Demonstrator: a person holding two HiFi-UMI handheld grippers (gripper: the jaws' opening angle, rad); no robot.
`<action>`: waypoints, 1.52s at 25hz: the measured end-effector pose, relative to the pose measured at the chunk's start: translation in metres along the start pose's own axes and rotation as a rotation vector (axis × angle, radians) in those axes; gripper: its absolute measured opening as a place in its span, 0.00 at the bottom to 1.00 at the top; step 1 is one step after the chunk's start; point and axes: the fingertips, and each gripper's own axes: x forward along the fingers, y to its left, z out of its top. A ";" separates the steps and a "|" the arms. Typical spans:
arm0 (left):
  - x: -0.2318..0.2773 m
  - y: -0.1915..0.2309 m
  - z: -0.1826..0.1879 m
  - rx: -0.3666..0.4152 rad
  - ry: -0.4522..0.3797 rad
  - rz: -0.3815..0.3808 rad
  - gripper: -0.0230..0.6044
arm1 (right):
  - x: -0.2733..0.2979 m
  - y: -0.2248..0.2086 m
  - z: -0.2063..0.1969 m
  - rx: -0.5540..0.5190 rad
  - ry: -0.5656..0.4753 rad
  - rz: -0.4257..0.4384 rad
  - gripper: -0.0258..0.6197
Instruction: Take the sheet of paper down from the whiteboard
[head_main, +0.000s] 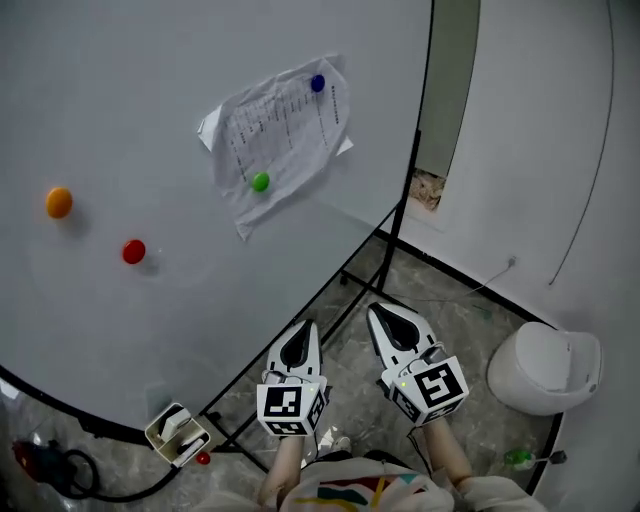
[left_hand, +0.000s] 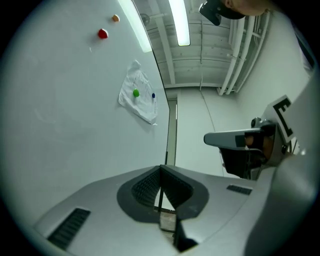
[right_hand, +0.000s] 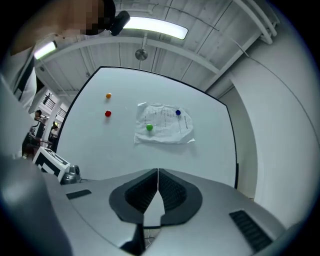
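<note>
- Left tool (head_main: 303, 335) and right tool (head_main: 385, 322): both shut tight, nothing in either. They sit low, well apart from the sheet.
- Sheet of paper (head_main: 283, 135) is on the whiteboard (head_main: 120, 120), upper right. It is crumpled and pinned by a blue magnet (head_main: 317, 84) and a green magnet (head_main: 260, 182).
- Risk: tugging with the magnets still on could tear the sheet.
- Risk: a freed magnet may drop to the floor (head_main: 440, 300), or the sheet may slide off once unpinned.
- Risk: a shut tool would only push the paper; little edge lifts clear of the board.
- Print too small to read. Board's left side cut off. Can't tell if tape lies under the sheet.
</note>
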 end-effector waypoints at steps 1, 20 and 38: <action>0.012 0.005 0.004 0.002 -0.009 0.017 0.11 | 0.016 -0.008 0.004 -0.007 -0.013 0.024 0.06; 0.027 0.059 0.097 0.062 -0.241 0.658 0.11 | 0.159 -0.025 0.049 -0.106 -0.246 0.759 0.07; 0.037 0.062 0.303 0.284 -0.321 0.639 0.34 | 0.111 -0.029 0.085 -0.006 -0.402 0.977 0.07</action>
